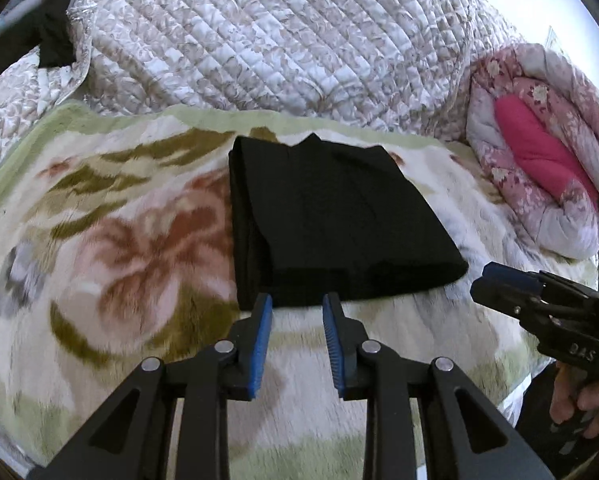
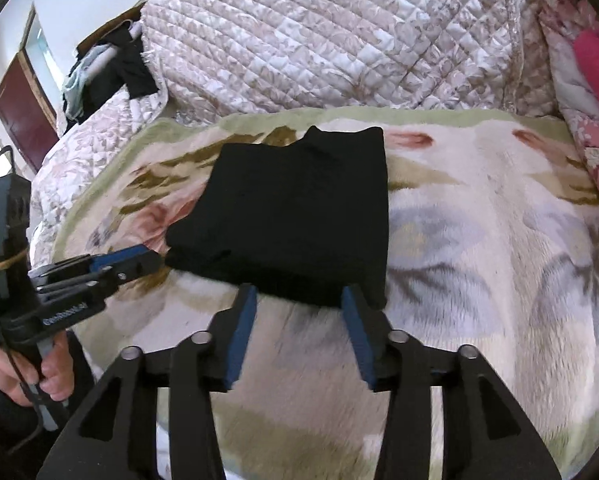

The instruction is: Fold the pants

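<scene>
To the far left of the left gripper (image 1: pixel 297 300), a heap of dark clothes (image 1: pixel 53 36) lies on the glossy quilted bedspread (image 1: pixel 279 40), its diamond stitching printed with pale beige leaves. Below it spreads a plush fleece blanket (image 1: pixel 119 240) with blurred rust, olive and grey flowers and a pale green border. The left gripper's black, pinned linkage arms end in ribbed blue pads (image 1: pixel 261 344), which stand apart with only blanket between them. Just ahead of those tips lies the black pants (image 1: pixel 331 216), folded into a thick, roughly rectangular matte pad with layered edges. To the right, the right gripper (image 2: pixel 299 292) has its smooth blue pads spread wider, flanking the near edge of the pants without pressing it. Farther right sits a rolled pink floral comforter (image 1: pixel 539 152).
</scene>
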`<state>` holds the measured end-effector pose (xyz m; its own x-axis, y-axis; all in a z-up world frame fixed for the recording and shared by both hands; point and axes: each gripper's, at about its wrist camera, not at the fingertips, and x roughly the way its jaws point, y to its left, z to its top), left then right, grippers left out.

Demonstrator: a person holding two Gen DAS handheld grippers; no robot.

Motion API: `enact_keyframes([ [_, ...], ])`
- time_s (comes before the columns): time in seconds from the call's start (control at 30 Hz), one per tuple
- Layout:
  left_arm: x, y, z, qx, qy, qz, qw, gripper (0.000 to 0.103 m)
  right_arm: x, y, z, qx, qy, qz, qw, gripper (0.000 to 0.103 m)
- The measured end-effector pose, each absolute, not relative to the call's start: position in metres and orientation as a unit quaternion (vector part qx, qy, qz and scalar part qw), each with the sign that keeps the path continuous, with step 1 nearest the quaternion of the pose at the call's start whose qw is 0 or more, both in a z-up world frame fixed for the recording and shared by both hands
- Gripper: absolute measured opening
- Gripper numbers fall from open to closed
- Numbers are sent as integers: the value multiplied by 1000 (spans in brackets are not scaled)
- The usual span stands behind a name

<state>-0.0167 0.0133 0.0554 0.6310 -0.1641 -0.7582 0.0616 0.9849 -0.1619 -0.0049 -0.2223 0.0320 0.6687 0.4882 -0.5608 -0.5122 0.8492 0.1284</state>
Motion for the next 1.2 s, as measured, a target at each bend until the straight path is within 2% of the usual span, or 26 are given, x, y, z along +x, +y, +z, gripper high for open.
enact_keyframes([
  [0.2, -29, 5, 48, -48, 432, -49, 899, 29, -23, -217, 22, -36, 306, 262, 914, 48],
  [0.33, -30, 3, 40, -42, 436, -42, 898, 32, -23, -214, 15, -46, 311, 251, 916, 53],
  [0.7, -16, 4, 14, -34, 456, -29, 889, 32, -5, -209, -4, -61, 330, 225, 915, 53],
  [0.83, -17, 3, 11, -28, 452, -31, 891, 38, 1, -210, -11, -60, 338, 218, 914, 53],
  [1.2, -15, 2, 9, -24, 451, -31, 892, 42, 1, -202, -16, -73, 332, 215, 915, 63],
])
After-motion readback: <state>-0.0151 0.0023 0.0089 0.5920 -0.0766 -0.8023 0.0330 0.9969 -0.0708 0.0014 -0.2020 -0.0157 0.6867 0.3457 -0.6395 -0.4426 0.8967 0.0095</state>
